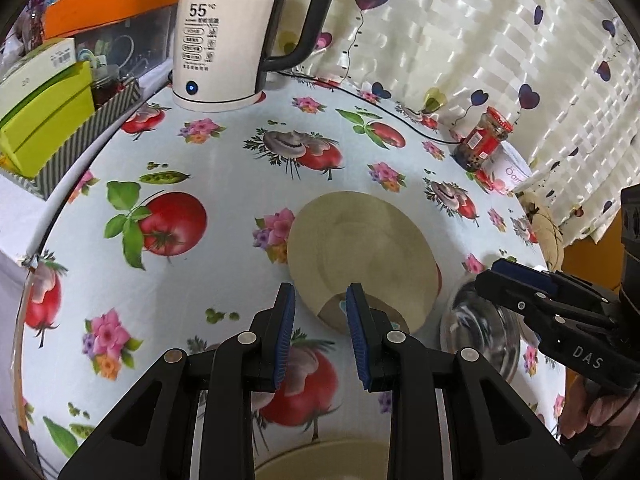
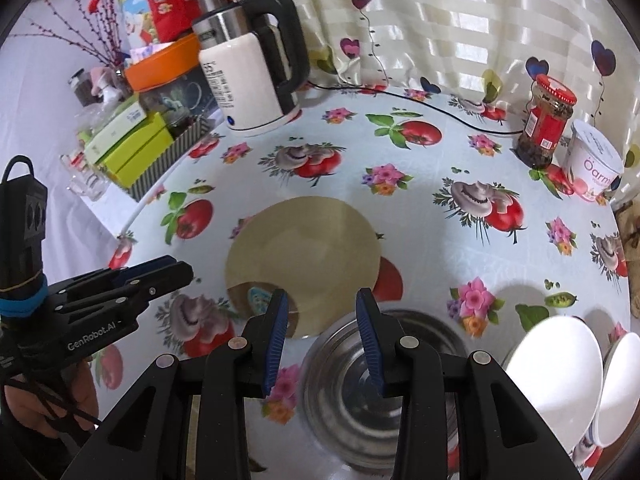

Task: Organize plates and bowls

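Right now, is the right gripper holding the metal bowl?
No, the right gripper is open and empty above the metal bowl.

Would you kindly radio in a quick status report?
Left gripper and right gripper open, empty. Beige plate flat on table, steel bowl beside it. Path clear.

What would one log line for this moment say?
left tongs: open, empty, at beige plate | right tongs: open, empty, over steel bowl

Three plates (image 2: 304,248) (one beige), one bowl (image 2: 380,392)
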Demonstrator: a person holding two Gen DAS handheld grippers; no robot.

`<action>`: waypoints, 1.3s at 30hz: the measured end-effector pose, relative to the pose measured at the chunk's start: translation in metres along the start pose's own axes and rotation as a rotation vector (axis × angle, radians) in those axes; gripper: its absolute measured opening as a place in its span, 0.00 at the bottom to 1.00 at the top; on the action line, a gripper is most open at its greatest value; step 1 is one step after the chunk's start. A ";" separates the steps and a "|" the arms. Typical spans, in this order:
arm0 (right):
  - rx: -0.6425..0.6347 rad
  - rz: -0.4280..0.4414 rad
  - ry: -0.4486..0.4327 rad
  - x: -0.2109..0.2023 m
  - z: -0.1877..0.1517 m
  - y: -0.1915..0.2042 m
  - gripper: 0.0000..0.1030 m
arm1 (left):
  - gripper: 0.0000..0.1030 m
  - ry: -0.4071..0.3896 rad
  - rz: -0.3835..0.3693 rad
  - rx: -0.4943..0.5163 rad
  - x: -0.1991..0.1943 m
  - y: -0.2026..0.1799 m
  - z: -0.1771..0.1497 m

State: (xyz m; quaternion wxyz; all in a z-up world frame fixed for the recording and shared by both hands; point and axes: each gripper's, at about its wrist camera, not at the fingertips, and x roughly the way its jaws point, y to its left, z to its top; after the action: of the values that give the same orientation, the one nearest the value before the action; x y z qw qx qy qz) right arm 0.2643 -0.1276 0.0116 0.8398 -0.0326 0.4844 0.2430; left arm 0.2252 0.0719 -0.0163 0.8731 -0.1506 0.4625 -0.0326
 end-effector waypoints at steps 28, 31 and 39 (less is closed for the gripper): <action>0.089 -0.003 0.171 0.086 0.028 -0.034 0.34 | 0.27 0.132 -0.047 -0.081 0.065 0.021 0.007; 0.095 -0.007 0.193 0.091 0.030 -0.037 0.34 | 0.27 0.133 -0.056 -0.082 0.066 0.022 0.007; 0.091 -0.001 0.213 0.099 0.031 -0.040 0.29 | 0.27 0.129 -0.052 -0.060 0.067 0.018 0.007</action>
State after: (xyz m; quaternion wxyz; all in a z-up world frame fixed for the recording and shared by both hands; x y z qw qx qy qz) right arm 0.3477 -0.1163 -0.0616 0.7843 -0.0202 0.5815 0.2153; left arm 0.2675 0.0771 -0.0714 0.8354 -0.1864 0.5146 -0.0510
